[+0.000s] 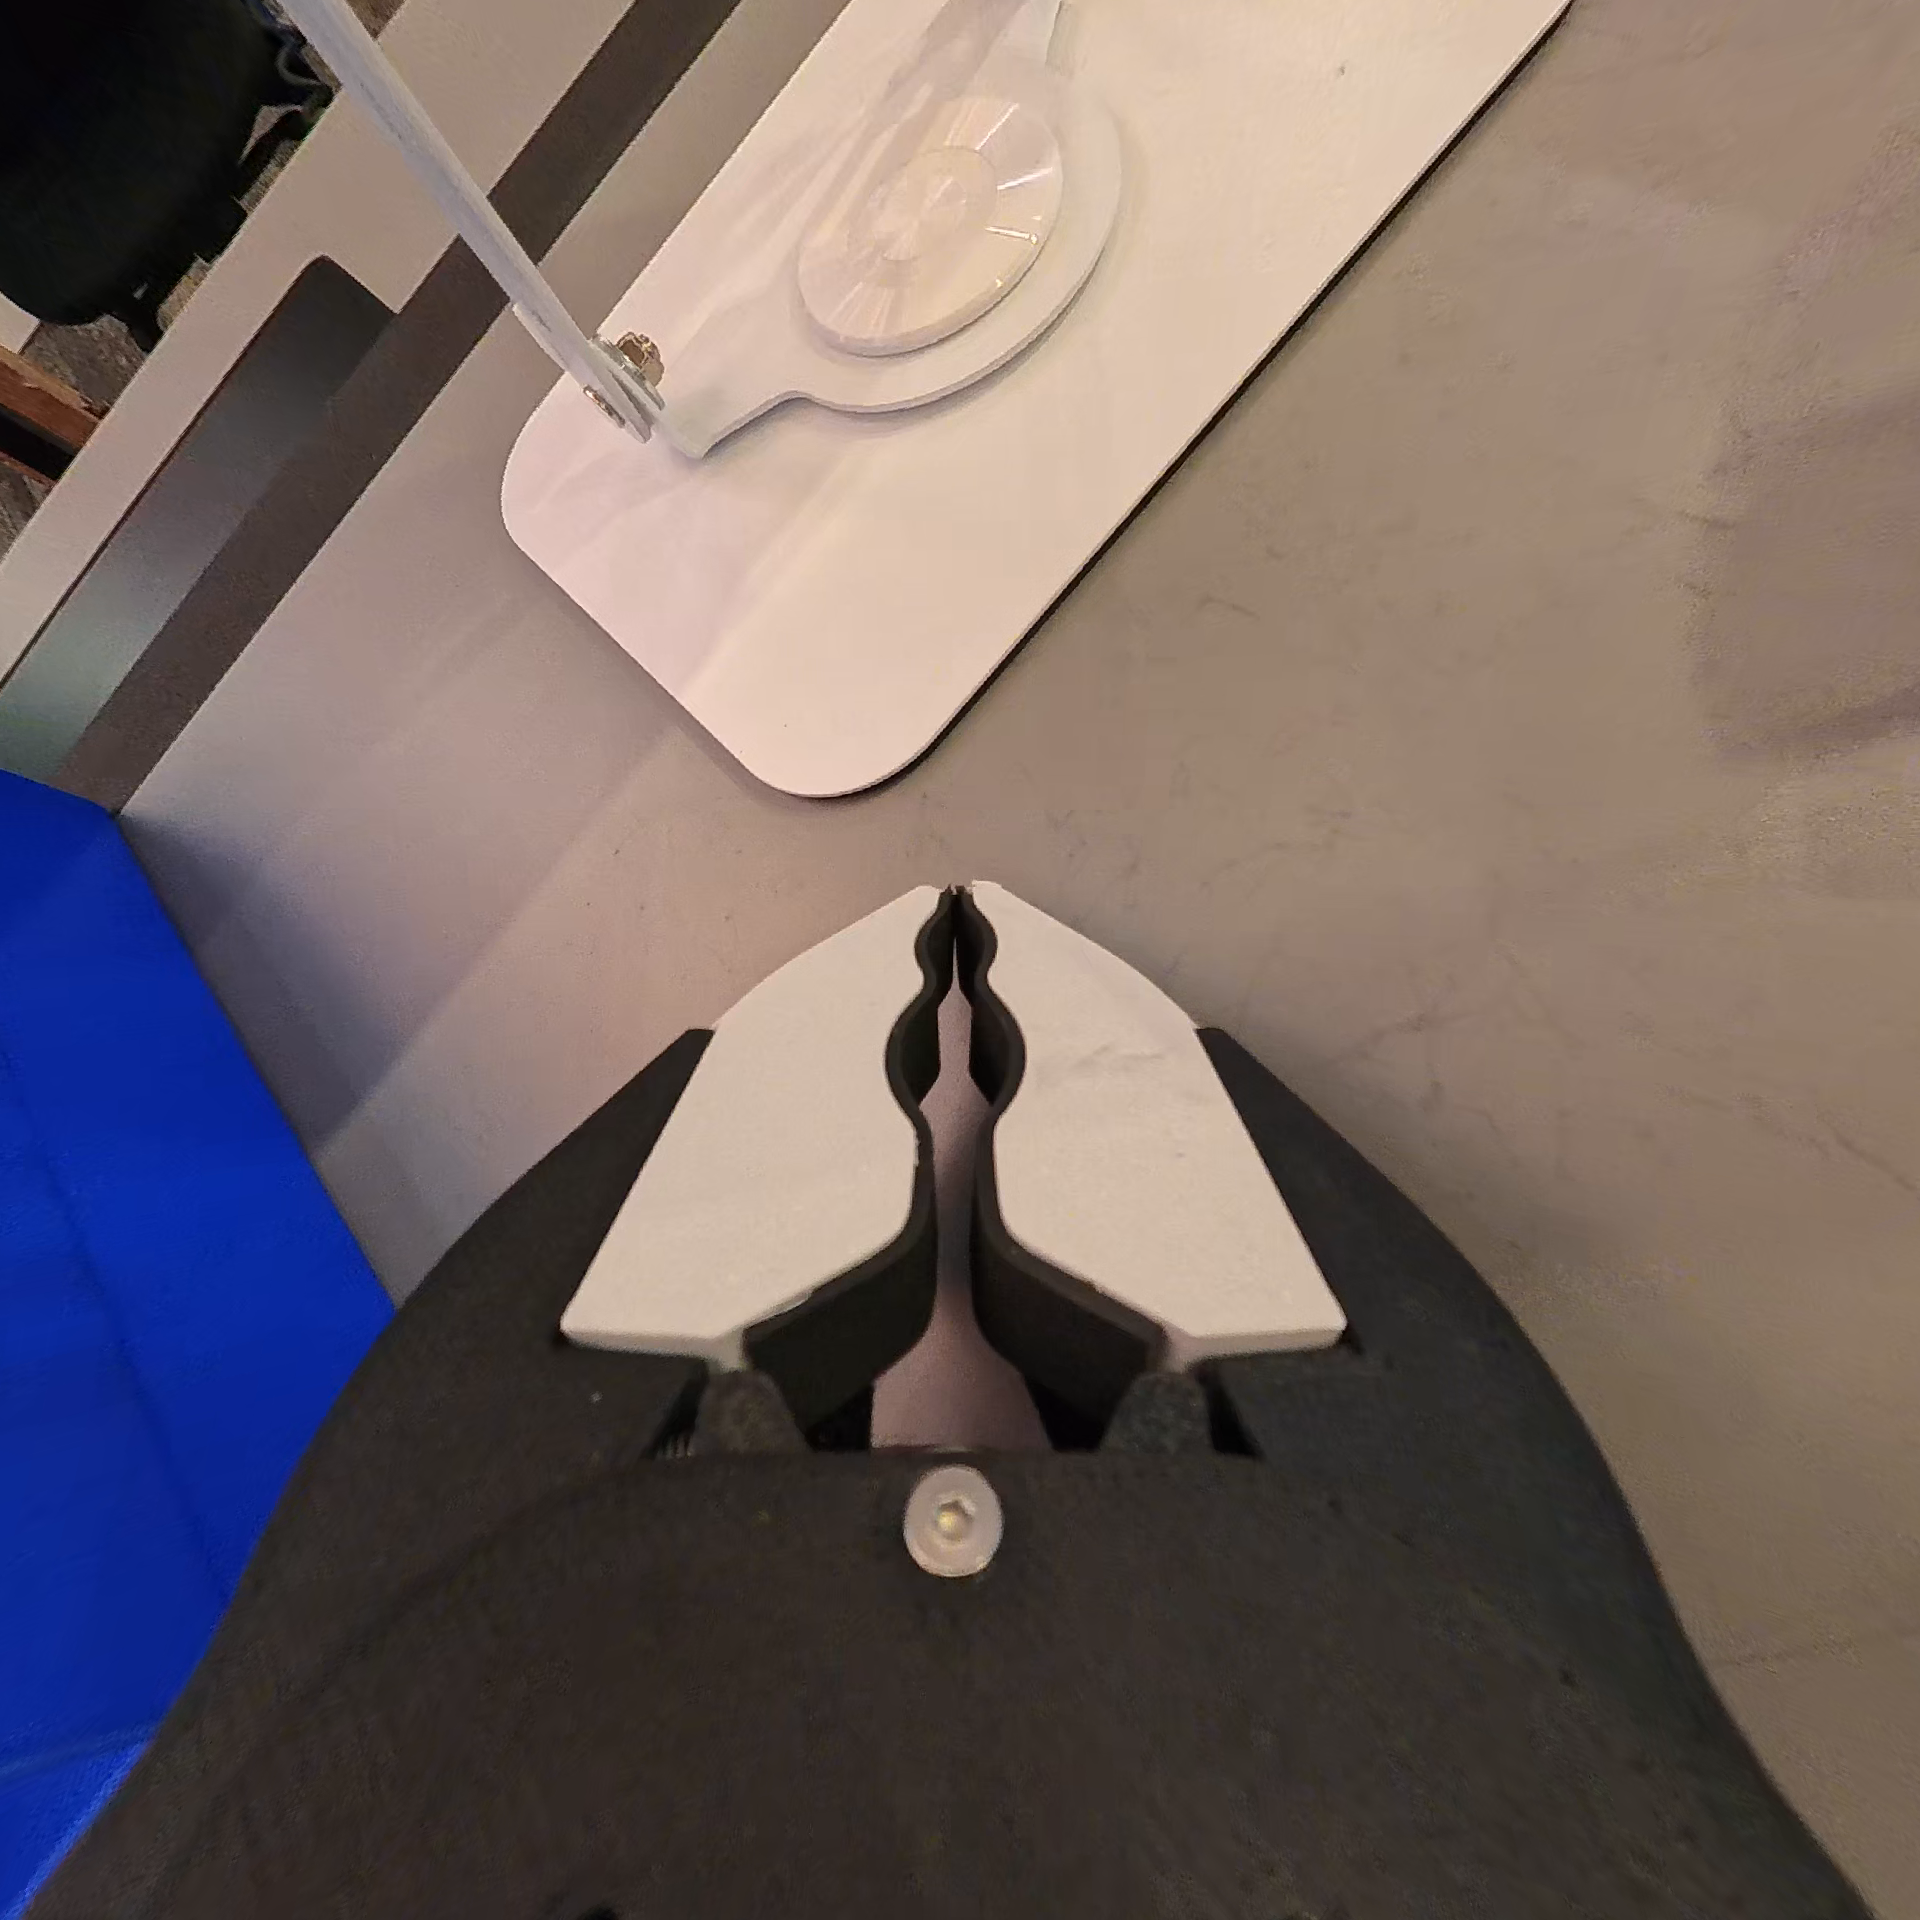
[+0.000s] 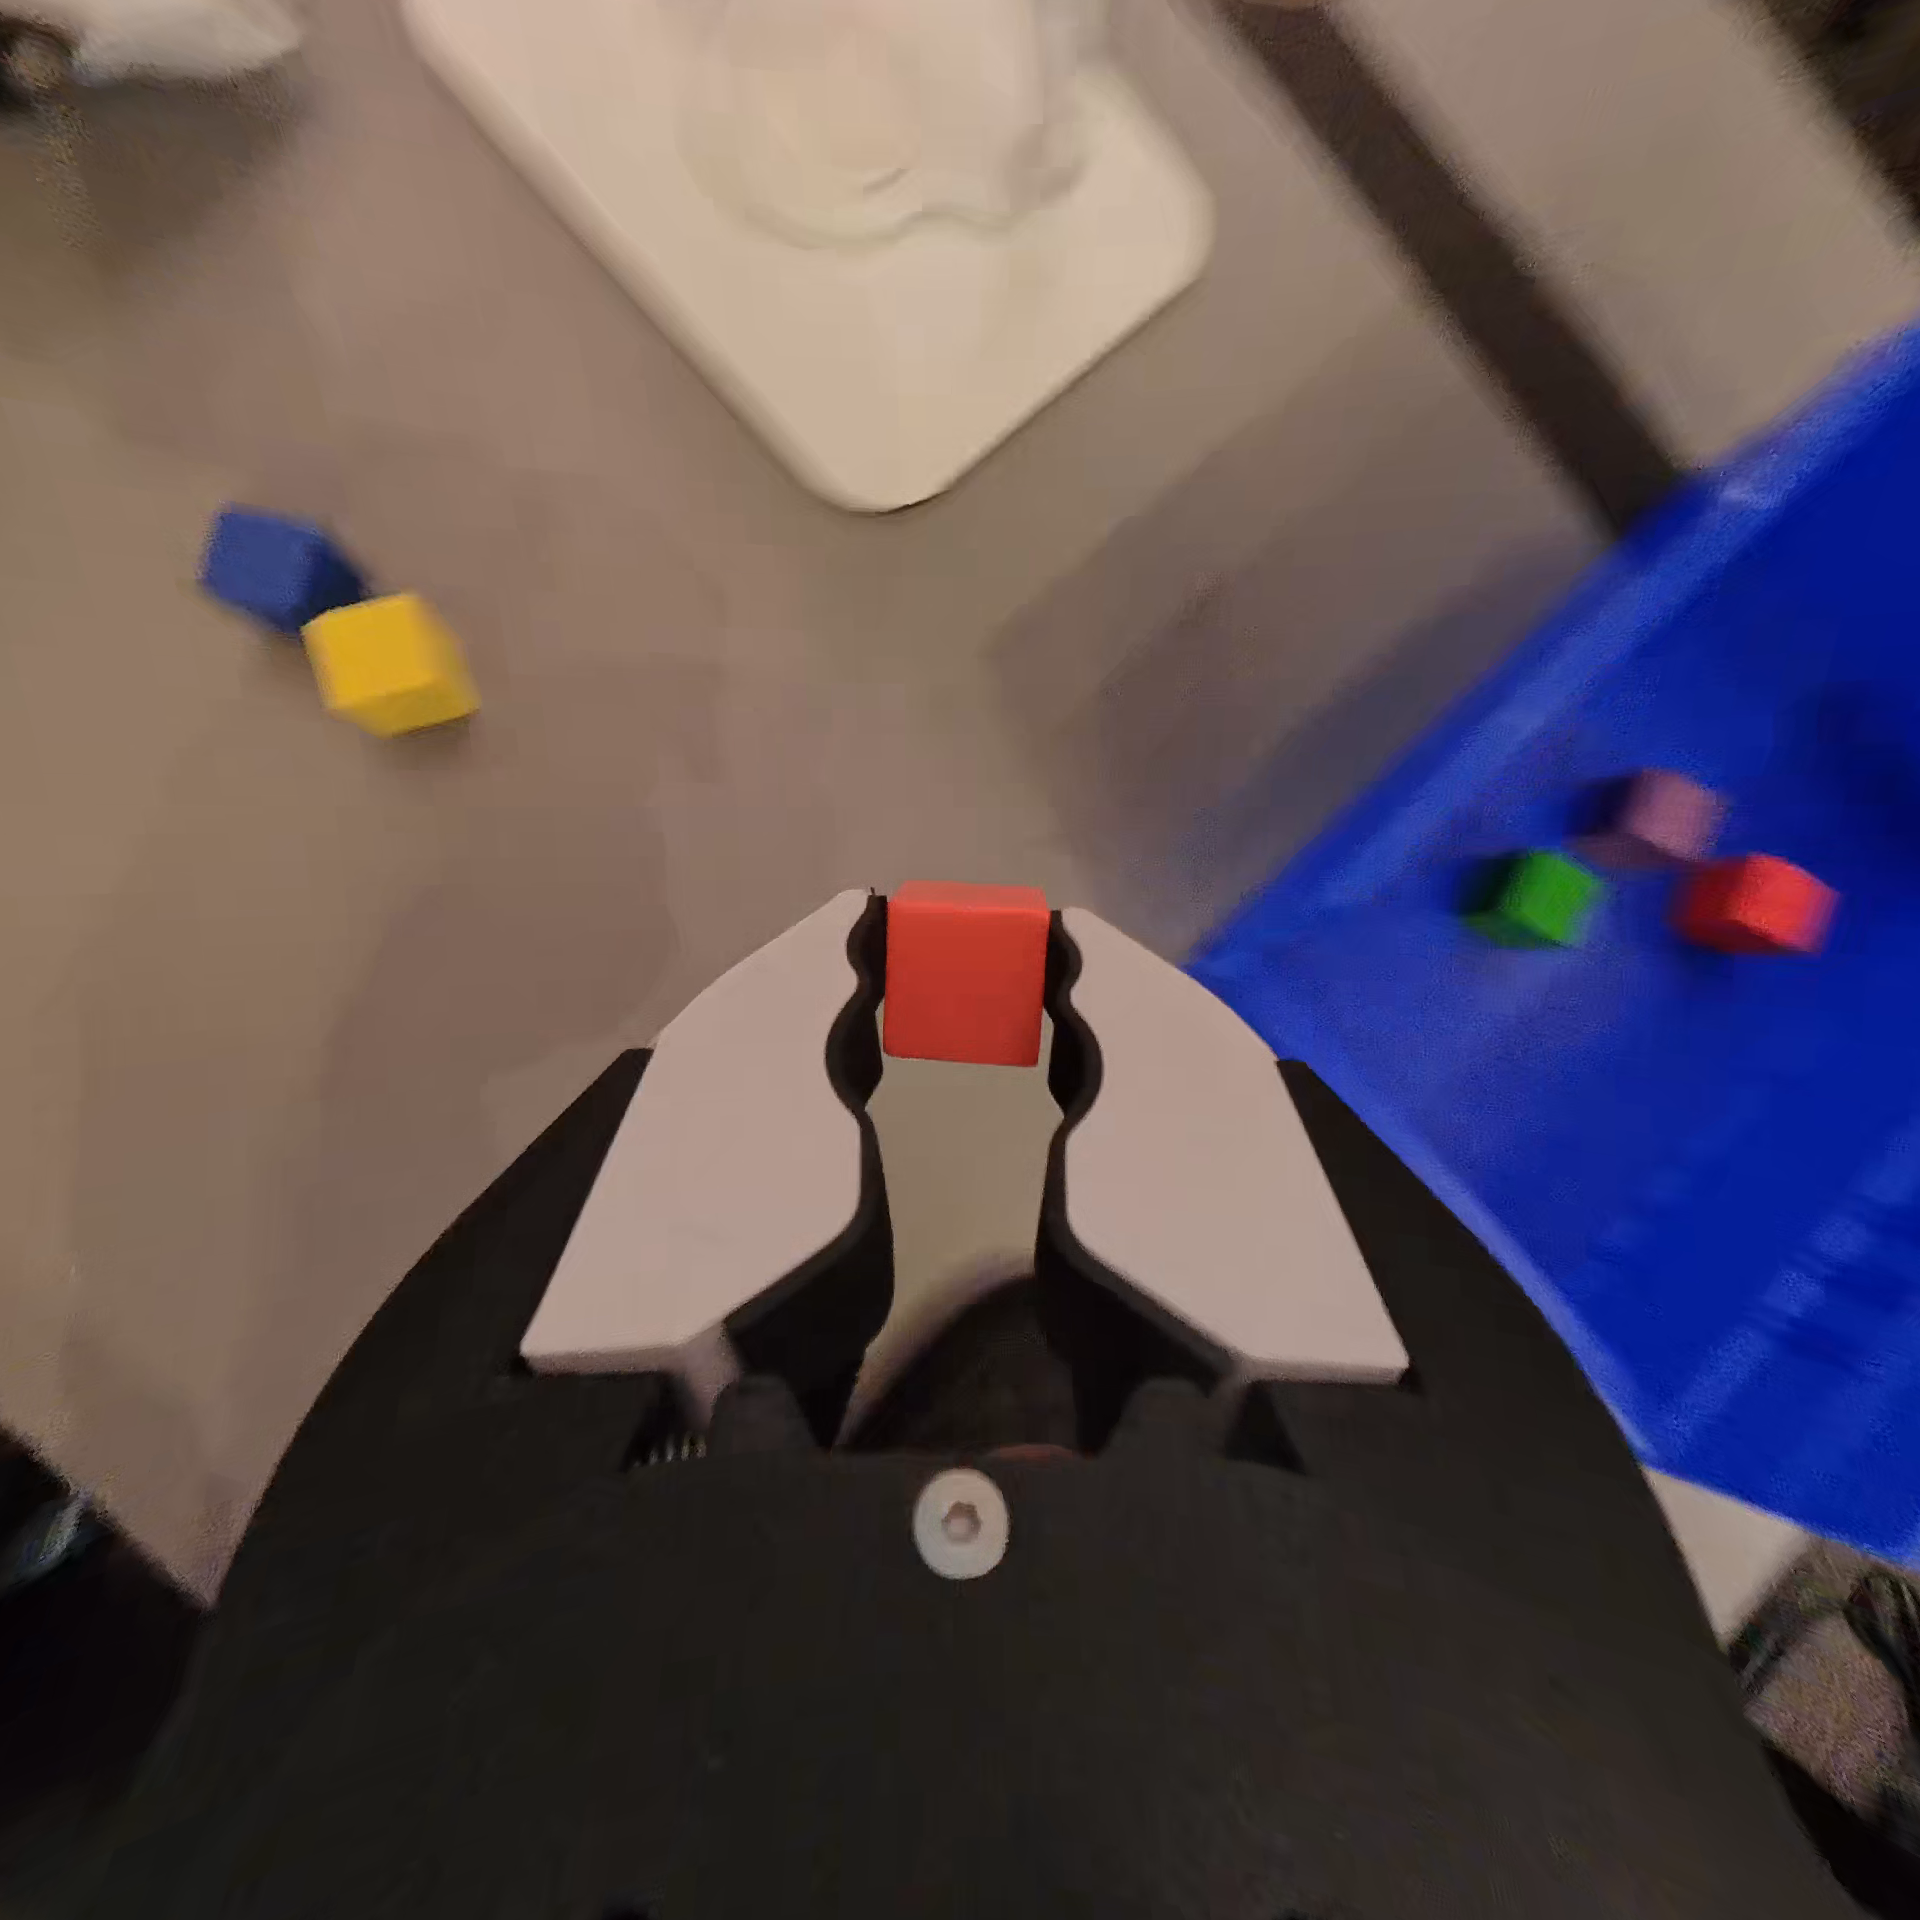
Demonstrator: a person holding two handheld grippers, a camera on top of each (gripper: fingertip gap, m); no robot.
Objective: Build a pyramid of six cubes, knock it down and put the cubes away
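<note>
My right gripper [image 2: 964, 920] is shut on an orange-red cube [image 2: 964, 971], both pads pressed against its sides, and holds it above the grey table beside the blue bin [image 2: 1558, 1091]. In the bin lie a green cube [image 2: 1536, 899], a red cube [image 2: 1756, 902] and a purple cube [image 2: 1660, 816]. A yellow cube [image 2: 392, 665] and a blue cube [image 2: 272, 566] lie touching on the table at the left. My left gripper [image 1: 958, 891] is shut with nothing between its pads, over bare table, with the blue bin [image 1: 156, 1195] at its left.
A white lamp base plate [image 1: 883, 499] with a round disc and a white arm [image 1: 457, 197] lies on the table ahead; it also shows in the right wrist view [image 2: 883, 312]. The table's far edge runs behind it. The right wrist view is blurred by motion. My right fingertips sit around 35 cm from my left ones.
</note>
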